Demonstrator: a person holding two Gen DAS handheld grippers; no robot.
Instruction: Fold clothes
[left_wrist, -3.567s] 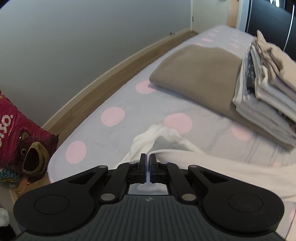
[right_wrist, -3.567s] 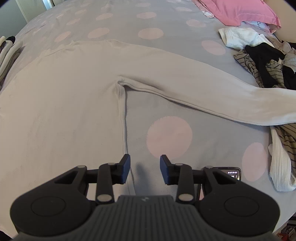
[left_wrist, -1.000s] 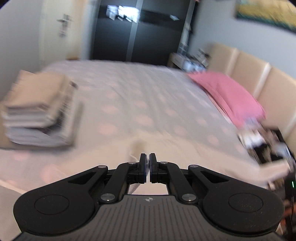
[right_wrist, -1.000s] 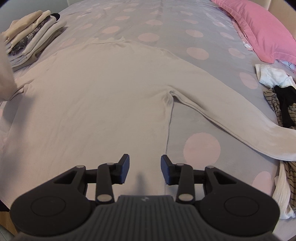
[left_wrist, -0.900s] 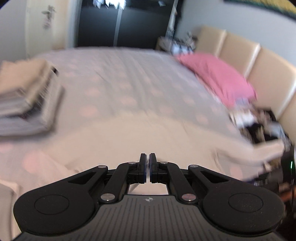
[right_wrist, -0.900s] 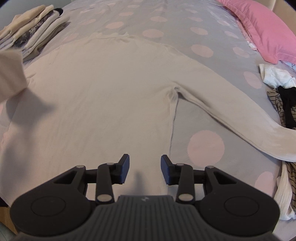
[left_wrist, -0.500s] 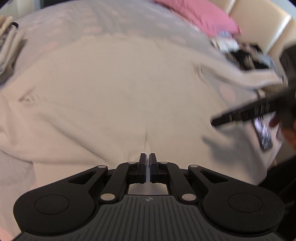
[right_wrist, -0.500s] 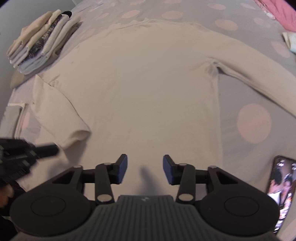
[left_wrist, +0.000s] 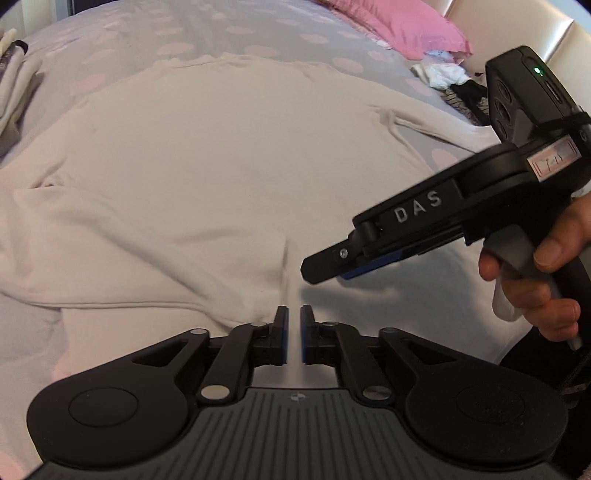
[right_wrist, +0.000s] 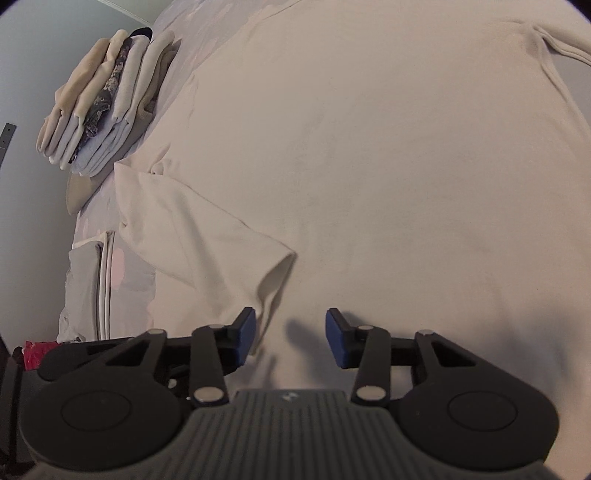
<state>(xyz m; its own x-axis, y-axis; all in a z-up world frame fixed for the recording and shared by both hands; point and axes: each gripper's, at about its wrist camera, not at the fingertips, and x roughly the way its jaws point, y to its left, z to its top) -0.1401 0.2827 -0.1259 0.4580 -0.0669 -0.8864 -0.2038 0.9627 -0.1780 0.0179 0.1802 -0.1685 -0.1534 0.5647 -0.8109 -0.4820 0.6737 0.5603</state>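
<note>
I see a bed (left_wrist: 258, 33) under a grey sheet with pink dots, a cream padded headboard (left_wrist: 517, 26) at two o'clock, a pale wall (right_wrist: 33, 66) at ten o'clock.

The sweater (left_wrist: 207, 155) is soft, matt cream knit cloth, faintly fuzzy, with stitched seams. Under it the bedsheet (left_wrist: 207, 33) is smooth matt cotton, grey with pink dots. Beside the sweater, the stack (right_wrist: 103, 107) is folded matt cloth. Both grippers (left_wrist: 291, 338) (right_wrist: 290, 341) are matt black plastic with ribbed bodies, dull metal rivets and blue rubbery pads (right_wrist: 246, 332).
</note>
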